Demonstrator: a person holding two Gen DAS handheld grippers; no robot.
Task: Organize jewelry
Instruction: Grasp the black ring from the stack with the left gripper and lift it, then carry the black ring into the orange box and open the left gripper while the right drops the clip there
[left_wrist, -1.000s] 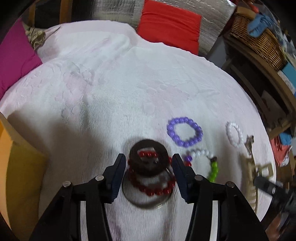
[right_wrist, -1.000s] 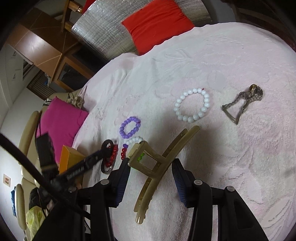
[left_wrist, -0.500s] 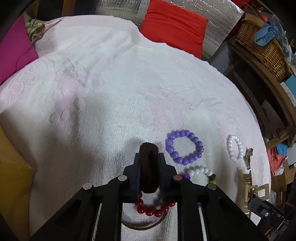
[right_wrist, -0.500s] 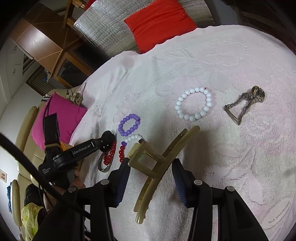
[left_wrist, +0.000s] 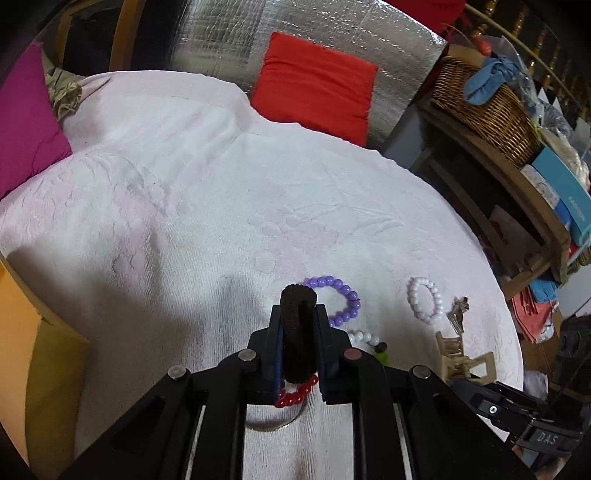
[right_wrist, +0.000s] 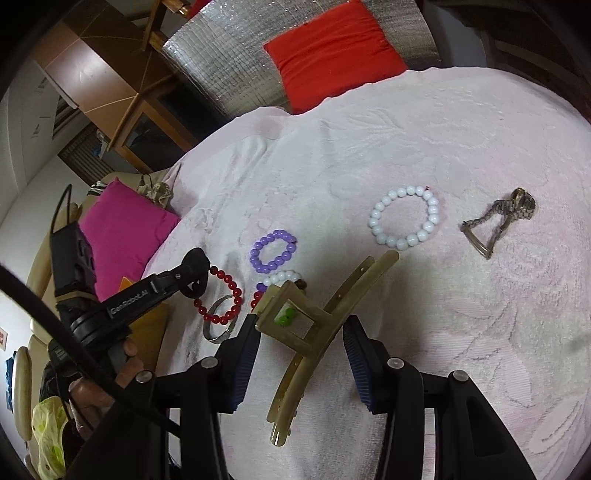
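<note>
**Hair tie lifted off the bracelets**

Left gripper (left_wrist: 298, 345) is clamped on the brown hair tie (left_wrist: 297, 332), above the red bracelet (right_wrist: 221, 297). Lift straight, avoiding snags. Right gripper (right_wrist: 300, 360) stands apart around the hair claw (right_wrist: 317, 332), not pressing.

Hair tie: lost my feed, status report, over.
Left gripper shut on dark hair tie. Right gripper open around hair claw. Nothing blocking.

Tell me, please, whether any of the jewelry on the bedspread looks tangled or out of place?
Yes: the red bead bracelet lies across the metal bangle instead of apart like the white bead bracelet, and the watch lies crumpled with its band folded.
</note>
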